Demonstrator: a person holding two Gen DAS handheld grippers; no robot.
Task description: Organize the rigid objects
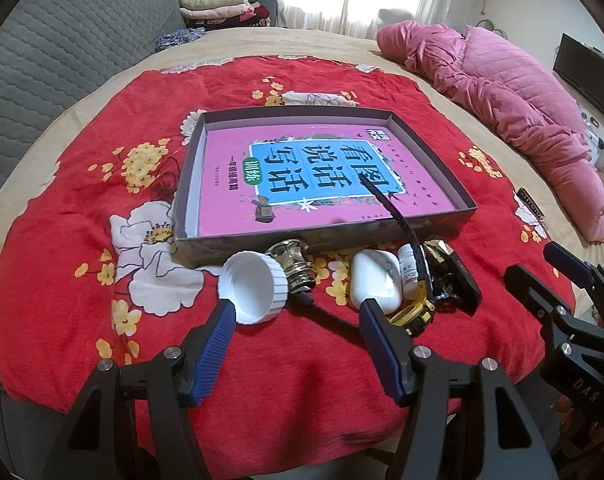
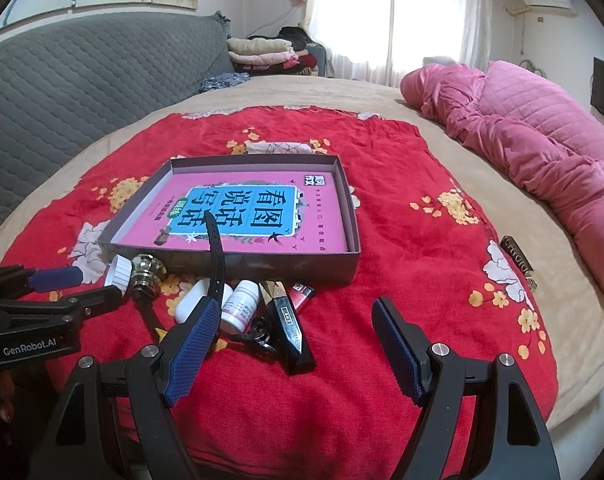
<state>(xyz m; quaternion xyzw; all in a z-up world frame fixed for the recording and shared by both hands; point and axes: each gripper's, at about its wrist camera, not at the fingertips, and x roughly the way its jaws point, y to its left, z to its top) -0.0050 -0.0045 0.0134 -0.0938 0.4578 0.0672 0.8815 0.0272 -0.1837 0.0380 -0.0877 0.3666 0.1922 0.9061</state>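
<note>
White cap [image 1: 253, 286] touching left hand-held gripper [image 1: 295, 312], fingers apart; right [image 2: 293, 320] also apart.

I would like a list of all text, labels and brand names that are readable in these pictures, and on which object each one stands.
"看图说话写话", upside down in both views: pink book in the shallow box.
"训练": green badge on the same cover.
"GenRobot.AI": body of the left gripper.
"DAS": body of the right gripper.
Too small or blurred: the white pill bottle label, the black bar label, the dark tag at the blanket edge, the book's fine print.
</note>
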